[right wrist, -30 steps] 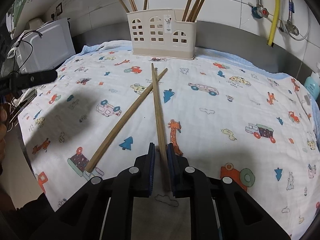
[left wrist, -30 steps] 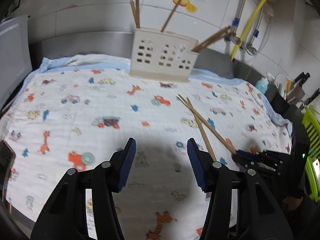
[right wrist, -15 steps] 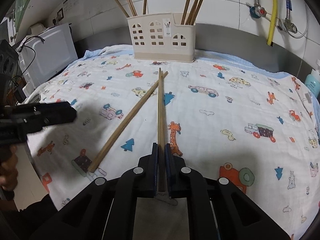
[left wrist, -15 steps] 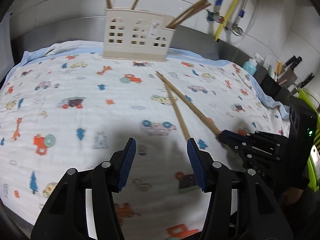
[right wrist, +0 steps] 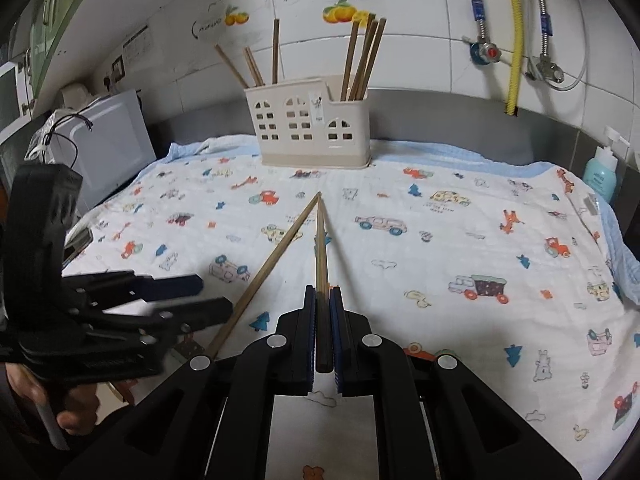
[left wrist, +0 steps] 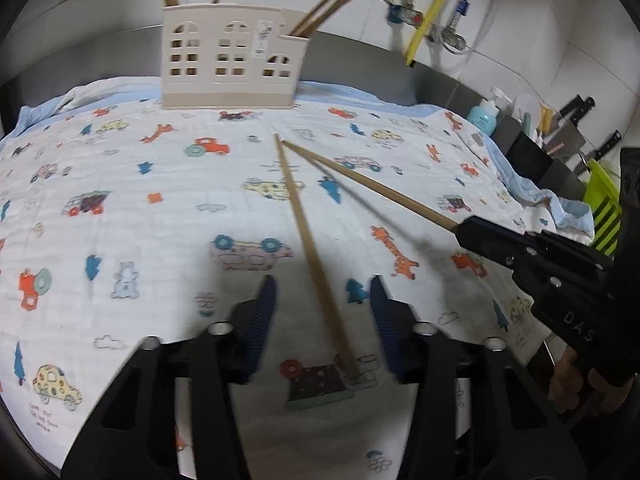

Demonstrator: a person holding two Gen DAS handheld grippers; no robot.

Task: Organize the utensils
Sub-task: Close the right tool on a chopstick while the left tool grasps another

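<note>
— Where are the chopsticks?
— One chopstick (right wrist: 322,256) is clamped in the right gripper (right wrist: 322,332); the other chopstick (left wrist: 316,256) lies on the printed cloth (left wrist: 120,184), between the spread fingers of the left gripper (left wrist: 322,316).
— And the holder?
— The utensil holder (right wrist: 306,130) stands at the cloth's far edge.

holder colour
Cream, darker beige base; the holder shows best in the right wrist view.
</note>
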